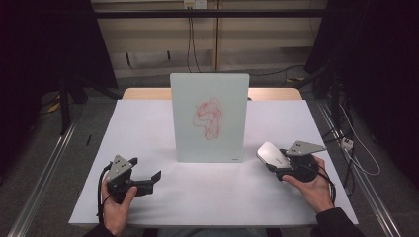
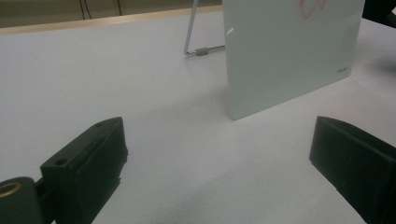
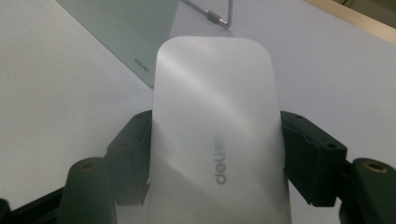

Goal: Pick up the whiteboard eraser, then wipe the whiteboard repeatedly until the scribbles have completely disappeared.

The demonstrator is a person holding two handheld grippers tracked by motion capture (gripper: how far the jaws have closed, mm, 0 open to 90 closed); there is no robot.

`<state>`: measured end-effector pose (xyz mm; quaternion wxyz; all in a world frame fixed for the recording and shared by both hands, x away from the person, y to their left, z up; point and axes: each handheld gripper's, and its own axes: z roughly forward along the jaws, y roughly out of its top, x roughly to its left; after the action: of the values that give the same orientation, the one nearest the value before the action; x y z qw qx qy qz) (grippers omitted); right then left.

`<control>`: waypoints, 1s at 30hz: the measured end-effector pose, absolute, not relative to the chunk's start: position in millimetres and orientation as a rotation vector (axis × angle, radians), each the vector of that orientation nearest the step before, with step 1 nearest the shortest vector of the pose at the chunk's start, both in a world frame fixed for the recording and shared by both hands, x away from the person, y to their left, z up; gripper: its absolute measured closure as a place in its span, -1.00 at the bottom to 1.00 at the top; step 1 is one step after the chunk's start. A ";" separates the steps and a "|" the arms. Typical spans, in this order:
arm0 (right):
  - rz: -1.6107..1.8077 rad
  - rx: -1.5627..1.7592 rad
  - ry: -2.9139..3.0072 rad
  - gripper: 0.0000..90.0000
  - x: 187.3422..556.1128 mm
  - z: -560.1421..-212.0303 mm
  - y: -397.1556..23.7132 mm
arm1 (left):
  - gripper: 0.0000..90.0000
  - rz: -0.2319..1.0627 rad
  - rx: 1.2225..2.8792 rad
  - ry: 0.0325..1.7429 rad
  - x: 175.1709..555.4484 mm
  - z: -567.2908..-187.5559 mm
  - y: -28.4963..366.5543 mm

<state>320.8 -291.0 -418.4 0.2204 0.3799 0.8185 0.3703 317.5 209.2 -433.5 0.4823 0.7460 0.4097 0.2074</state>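
Here the white counter (image 1: 197, 197) lies mostly bare around the upright whiteboard (image 1: 209, 118); right gripper (image 1: 279, 165) clenches a white eraser (image 3: 217, 140), left gripper (image 1: 148, 174) spread wide.

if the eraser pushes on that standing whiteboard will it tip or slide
The whiteboard stands nearly upright on a thin wire stand, so a high push probably tips it backward. On the smooth table it may slide. It looks rigid, unlikely to flex.

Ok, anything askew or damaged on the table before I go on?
Nothing stands out. The whiteboard stands upright on its wire stand, red scribble not yet wiped; the right hand-held gripper grips the white eraser squarely.
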 end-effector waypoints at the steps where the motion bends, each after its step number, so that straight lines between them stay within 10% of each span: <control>1: 1.024 1.050 2.263 -0.31 320.8 -418.4 -291.0 | -0.91 0.506 1.818 0.998 317.5 -433.5 209.2; 30: 1.156 0.859 2.205 -0.30 307.4 -406.6 -251.9 | -0.91 0.488 1.804 1.002 315.3 -431.0 207.9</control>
<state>307.4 -251.9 -406.6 0.2510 0.3157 0.8104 0.4250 315.3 207.9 -431.0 0.4887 0.7422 0.4122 0.2010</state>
